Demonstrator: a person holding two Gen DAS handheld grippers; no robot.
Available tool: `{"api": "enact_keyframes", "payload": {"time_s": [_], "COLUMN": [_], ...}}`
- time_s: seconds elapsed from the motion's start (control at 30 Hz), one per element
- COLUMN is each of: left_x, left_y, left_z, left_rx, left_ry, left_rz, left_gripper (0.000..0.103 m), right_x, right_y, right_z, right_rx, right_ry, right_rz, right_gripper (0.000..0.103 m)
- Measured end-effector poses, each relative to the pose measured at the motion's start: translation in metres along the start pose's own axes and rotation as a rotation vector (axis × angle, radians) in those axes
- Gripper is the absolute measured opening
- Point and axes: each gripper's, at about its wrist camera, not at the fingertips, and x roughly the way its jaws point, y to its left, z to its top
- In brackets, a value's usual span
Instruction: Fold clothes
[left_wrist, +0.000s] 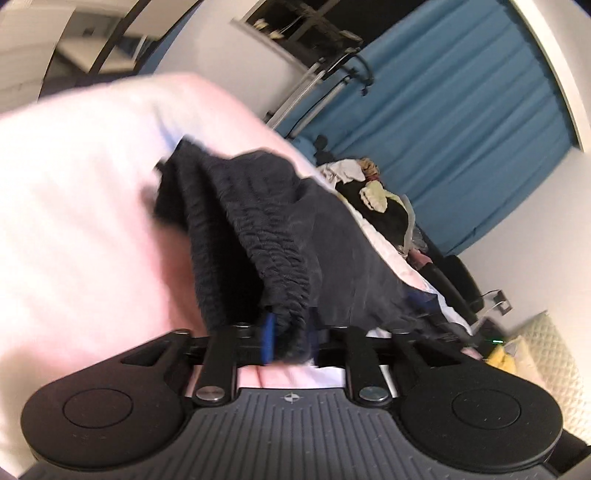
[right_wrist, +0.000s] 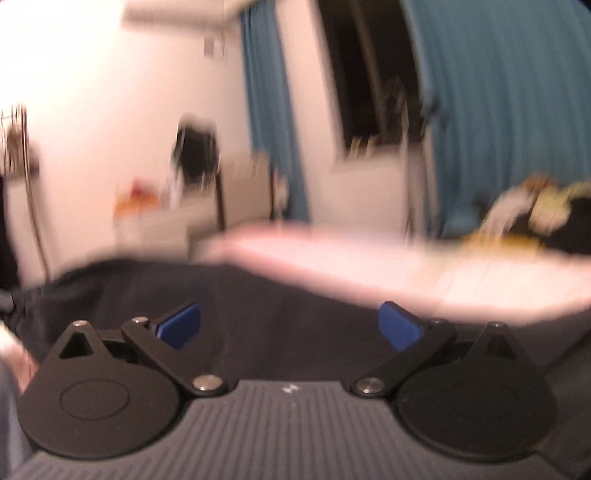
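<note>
Left wrist view first: we see the left gripper (left_wrist: 288, 338) with its jaws narrowly apart and the gathered waistband of a dark garment (left_wrist: 280, 236) bunched between them, one blue pad (left_wrist: 268, 338) showing beside the cloth; whether the pads actually press on it we cannot tell. The garment trails away from the fingers across a pale pink bed sheet (left_wrist: 85, 221), and a heap of mixed clothes (left_wrist: 373, 188) lies farther along the bed in front of a blue curtain (left_wrist: 461, 103). From the right wrist view, blurred, we see the right gripper (right_wrist: 290, 326) spread wide, blue pads (right_wrist: 181, 325) far apart with nothing between them, above the dark garment (right_wrist: 288, 306) on the sheet (right_wrist: 369, 258).
</note>
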Motion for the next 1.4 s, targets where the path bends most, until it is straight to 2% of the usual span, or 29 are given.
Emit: {"api": "enact_keyframes", "payload": {"time_s": [0.07, 0.1, 0.17, 0.27, 0.33, 0.4, 0.5, 0.63, 0.7, 0.87, 0.97, 1.03, 1.1, 1.13, 1.17, 1.2, 1.23, 1.27, 1.3, 1.33, 1.4], "left_x": [-0.008, -0.012, -0.016, -0.005, 0.010, 0.032, 0.073, 0.117, 0.132, 0.162, 0.184, 0.202, 0.216, 0.220, 0.224, 0.228, 0.229, 0.229, 0.224, 0.217, 0.202], "left_y": [0.010, 0.015, 0.027, 0.044, 0.058, 0.071, 0.083, 0.115, 0.121, 0.101, 0.098, 0.104, 0.123, 0.131, 0.135, 0.133, 0.123, 0.114, 0.101, 0.090, 0.065], "left_z": [0.004, 0.008, 0.026, 0.069, 0.101, 0.134, 0.176, 0.204, 0.211, 0.214, 0.206, 0.202, 0.201, 0.199, 0.200, 0.200, 0.203, 0.205, 0.207, 0.211, 0.225], "left_rx": [-0.019, -0.031, -0.079, -0.144, -0.203, -0.272, -0.285, -0.484, -0.504, -0.456, -0.497, -0.509, -0.604, -0.664, -0.682, -0.669, -0.614, -0.559, -0.505, -0.466, -0.384], "left_ry": [-0.029, -0.045, -0.092, -0.155, -0.181, -0.173, -0.121, -0.040, 0.003, 0.153, 0.301, 0.339, 0.311, 0.283, 0.263, 0.238, 0.201, 0.161, 0.104, 0.047, -0.056], "left_rz": [-0.020, -0.031, -0.051, -0.002, 0.032, 0.074, 0.121, 0.213, 0.203, 0.060, -0.003, 0.094, 0.140, 0.138, 0.133, 0.129, 0.139, 0.153, 0.177, 0.163, 0.142], "left_gripper": [0.049, 0.051, 0.052, 0.073, 0.073, 0.072, 0.072, 0.071, 0.068, 0.050, 0.049, 0.049, 0.049, 0.049, 0.049, 0.048, 0.040, 0.019, 0.015, 0.010, 0.010], "right_x": [0.026, 0.032, 0.034, 0.036, 0.036, 0.034, 0.036, 0.038, 0.039, 0.042, 0.044, 0.045, 0.046, 0.045, 0.045, 0.045, 0.045, 0.045, 0.045, 0.045, 0.045], "right_y": [-0.001, 0.000, 0.006, 0.002, -0.001, 0.002, 0.007, 0.008, 0.007, 0.006, 0.005, 0.004, 0.003, 0.002, 0.001, 0.001, 0.001, 0.000, 0.000, -0.001, 0.001], "right_z": [-0.019, -0.028, -0.034, -0.032, -0.034, -0.039, -0.043, -0.046, -0.048, -0.049, -0.050, -0.050, -0.050, -0.050, -0.050, -0.050, -0.050, -0.050, -0.050, -0.050, -0.048], "right_rx": [0.020, 0.004, -0.043, -0.039, -0.036, -0.042, -0.066, -0.074, -0.071, -0.071, -0.067, -0.064, -0.058, -0.053, -0.049, -0.046, -0.042, -0.039, -0.035, -0.032, -0.032], "right_ry": [0.156, 0.186, 0.180, 0.174, 0.165, 0.159, 0.147, 0.125, 0.117, 0.106, 0.097, 0.094, 0.089, 0.087, 0.084, 0.082, 0.081, 0.080, 0.079, 0.079, 0.087], "right_rz": [-0.002, -0.018, -0.037, -0.037, -0.032, -0.035, -0.047, -0.049, -0.046, -0.046, -0.042, -0.040, -0.033, -0.030, -0.026, -0.023, -0.021, -0.018, -0.015, -0.013, -0.017], "right_gripper": [0.103, 0.103, 0.103, 0.103, 0.103, 0.103, 0.103, 0.103, 0.103, 0.103, 0.103, 0.103, 0.103, 0.103, 0.103, 0.103, 0.103, 0.103, 0.103, 0.103, 0.103]}}
